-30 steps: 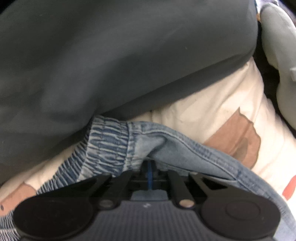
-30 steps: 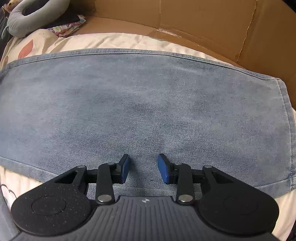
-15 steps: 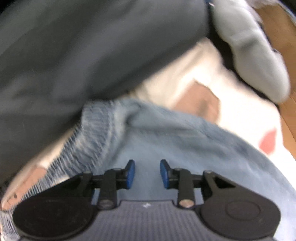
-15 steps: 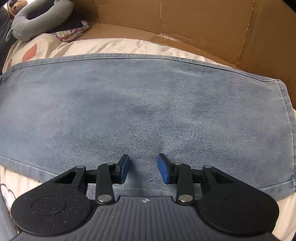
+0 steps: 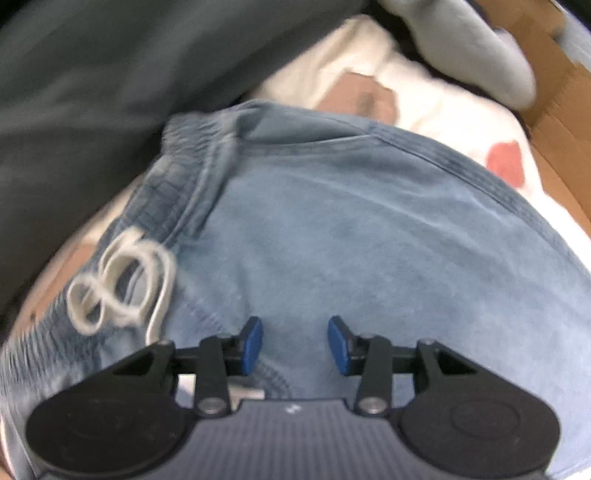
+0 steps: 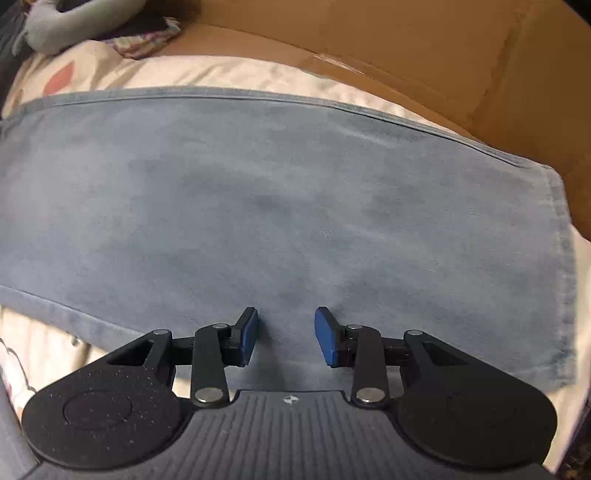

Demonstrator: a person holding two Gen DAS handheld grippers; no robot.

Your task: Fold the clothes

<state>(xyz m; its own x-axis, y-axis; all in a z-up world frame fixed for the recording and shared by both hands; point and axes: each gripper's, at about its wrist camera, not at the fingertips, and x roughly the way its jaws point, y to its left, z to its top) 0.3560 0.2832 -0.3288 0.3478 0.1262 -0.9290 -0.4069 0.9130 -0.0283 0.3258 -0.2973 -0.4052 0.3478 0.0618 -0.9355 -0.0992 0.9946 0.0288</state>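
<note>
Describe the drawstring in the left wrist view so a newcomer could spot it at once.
Start at the blue denim trousers spread over the pale printed sheet. Follow their gathered elastic waistband down the left. The drawstring lies there: a looped off-white cord, the only pale, rope-like thing on the denim.

— Garment? Position?
— Blue denim trouser leg (image 6: 280,206), spread flat across a cream patterned bedsheet (image 6: 229,74), running left to right. Hemmed end at the right, seam along the far edge.

— Right gripper?
— Right gripper (image 6: 286,334) low over the near edge of the denim, blue pads (image 6: 248,334) parted, nothing between them. Contact with the cloth: cannot tell.

— Surroundings?
— Brown cardboard (image 6: 406,48) standing along the far side and right. Grey stuffed item (image 6: 74,22) at far left, beside a small floral cloth (image 6: 147,38).
</note>
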